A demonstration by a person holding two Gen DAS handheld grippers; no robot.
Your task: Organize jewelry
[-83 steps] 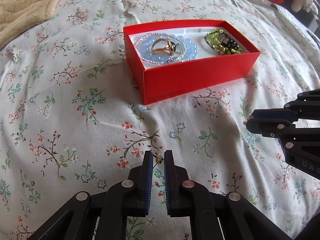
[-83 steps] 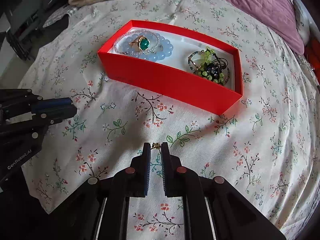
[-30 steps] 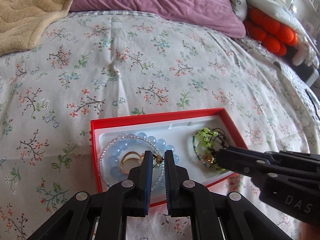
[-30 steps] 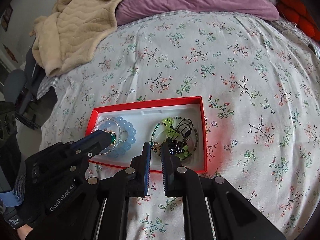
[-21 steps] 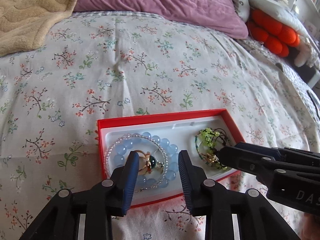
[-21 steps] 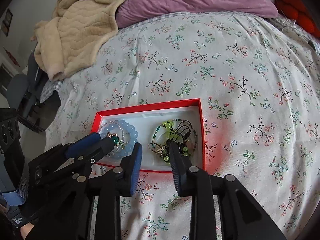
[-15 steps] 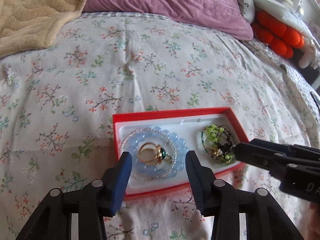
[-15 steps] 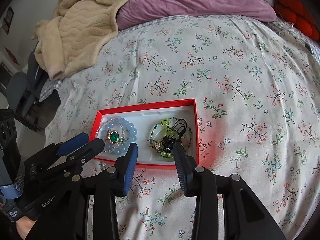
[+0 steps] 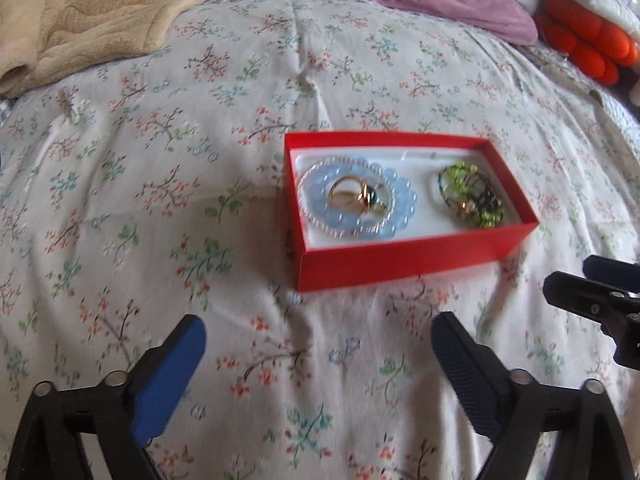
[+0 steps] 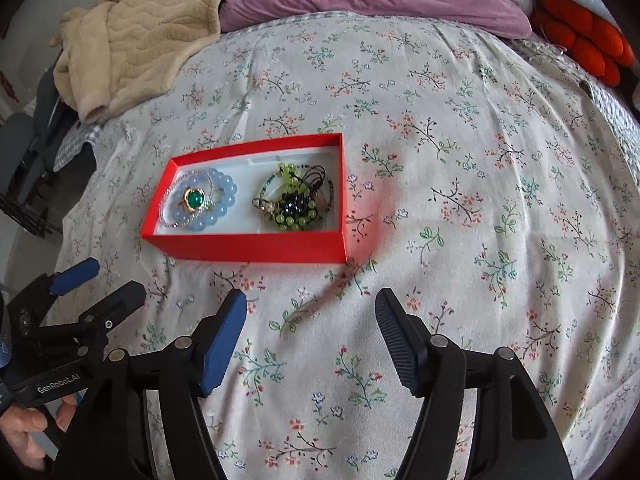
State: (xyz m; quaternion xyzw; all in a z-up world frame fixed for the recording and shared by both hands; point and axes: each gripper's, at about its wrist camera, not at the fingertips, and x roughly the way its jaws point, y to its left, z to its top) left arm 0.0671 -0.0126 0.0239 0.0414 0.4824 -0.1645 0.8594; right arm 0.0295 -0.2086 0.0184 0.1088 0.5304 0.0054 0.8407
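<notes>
Floral bedspread (image 10: 440, 128), red box (image 10: 256, 246) mid-bed holding bracelets and ring (image 10: 195, 199). Left gripper (image 9: 318, 338) and right gripper (image 10: 310, 312) just opening wide, both empty, near box front. Drop-off step looks done; next probably: check for strays.

I see red box (image 9: 404, 256): matt card, white lining. Blue bead bracelet (image 10: 224, 196) glossy, translucent; ring (image 10: 195, 199) polished gold metal, green stone. Bedspread (image 10: 480, 200): soft printed cotton. Beige blanket (image 10: 152, 28): quilted fleece. My tongs: matt black plastic, ribbed blue pads (image 10: 220, 340).
</notes>
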